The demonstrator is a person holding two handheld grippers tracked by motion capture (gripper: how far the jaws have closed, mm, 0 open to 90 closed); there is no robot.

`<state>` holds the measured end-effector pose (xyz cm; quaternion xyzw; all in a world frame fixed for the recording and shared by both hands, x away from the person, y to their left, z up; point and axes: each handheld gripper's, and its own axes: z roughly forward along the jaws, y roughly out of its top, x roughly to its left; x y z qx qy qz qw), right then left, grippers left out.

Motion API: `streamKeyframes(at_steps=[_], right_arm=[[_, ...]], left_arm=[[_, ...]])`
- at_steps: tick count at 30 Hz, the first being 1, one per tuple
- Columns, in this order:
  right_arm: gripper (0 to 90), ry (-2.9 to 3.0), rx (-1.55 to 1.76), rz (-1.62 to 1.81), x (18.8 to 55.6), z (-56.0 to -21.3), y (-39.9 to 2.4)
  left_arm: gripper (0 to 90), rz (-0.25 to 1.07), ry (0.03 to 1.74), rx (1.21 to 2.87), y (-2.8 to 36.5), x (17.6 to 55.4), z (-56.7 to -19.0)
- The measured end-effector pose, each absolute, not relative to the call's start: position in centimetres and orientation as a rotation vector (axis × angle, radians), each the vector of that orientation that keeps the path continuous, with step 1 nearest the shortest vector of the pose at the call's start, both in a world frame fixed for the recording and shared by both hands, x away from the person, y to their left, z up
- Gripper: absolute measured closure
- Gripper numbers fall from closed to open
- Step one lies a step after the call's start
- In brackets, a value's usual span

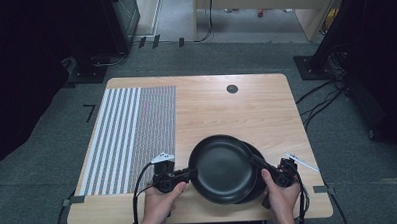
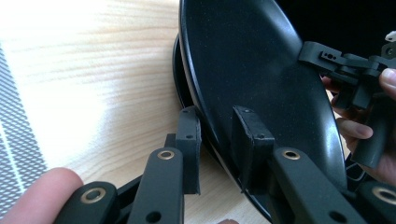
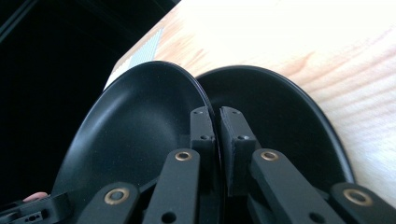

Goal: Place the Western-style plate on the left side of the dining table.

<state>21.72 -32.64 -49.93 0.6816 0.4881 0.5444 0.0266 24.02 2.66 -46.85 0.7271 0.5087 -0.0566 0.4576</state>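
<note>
1. Two black plates sit at the table's (image 1: 266, 97) near edge; the upper plate (image 1: 221, 166) overlaps the lower plate (image 1: 258, 186).
2. The left gripper (image 2: 215, 140) straddles the upper plate's rim, jaws partly apart (contact unclear).
3. The right gripper (image 3: 217, 135) pinches the upper plate's opposite rim, nearly closed.
4. A striped mat (image 1: 130, 137) lies to the left.

- Wooden table (image 1: 221, 111): light grain, rounded corners, centre of high view.
- Mat (image 1: 118, 140): on table's 9 o'clock side; grey-and-white stripes on outer half, fine mesh pattern on inner half.
- Round black cap (image 1: 232, 89): in tabletop, 12 o'clock edge.
- White pen-like stick (image 1: 301, 162): on table, 4 o'clock; kind unclear.
- Grey tape tabs (image 1: 75, 200): at table's near corners, 7 and 5 o'clock.
- Grey carpet (image 1: 48, 162): around table.
- Black cables (image 1: 318, 100): on carpet, 2 o'clock.
- Black stand base (image 1: 310, 67): 1 o'clock.
</note>
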Motion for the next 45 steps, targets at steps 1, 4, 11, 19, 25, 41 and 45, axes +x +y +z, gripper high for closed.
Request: streamKeyframes(at_steps=[1, 4, 11, 19, 25, 41, 45], right_arm=[[85.1, 1.511, 2.101, 1.683, 21.8, -49.8, -32.5], [85.2, 1.517, 2.088, 1.693, 22.2, -49.3, -32.1], [85.3, 1.537, 2.072, 1.709, 23.4, -48.5, -30.8], [85.2, 1.565, 2.038, 1.717, 25.3, -47.3, -28.8], [85.1, 1.606, 2.020, 1.728, 27.2, -46.6, -26.7], [84.7, 1.717, 1.976, 1.739, 31.9, -45.2, -20.5], [84.8, 1.744, 1.970, 1.738, 33.0, -45.1, -19.0]], left_arm=[[73.5, -0.137, 1.254, 1.788, 2.8, 24.1, -46.7], [73.6, -0.127, 1.260, 1.770, 3.3, 24.2, -46.3], [73.7, -0.100, 1.274, 1.742, 4.7, 24.7, -45.6], [73.7, -0.072, 1.300, 1.697, 6.6, 25.4, -44.9], [74.0, -0.040, 1.330, 1.655, 8.7, 26.0, -44.3], [74.8, 0.016, 1.423, 1.534, 14.4, 27.5, -43.4], [75.1, 0.022, 1.447, 1.502, 15.8, 27.9, -43.6]])
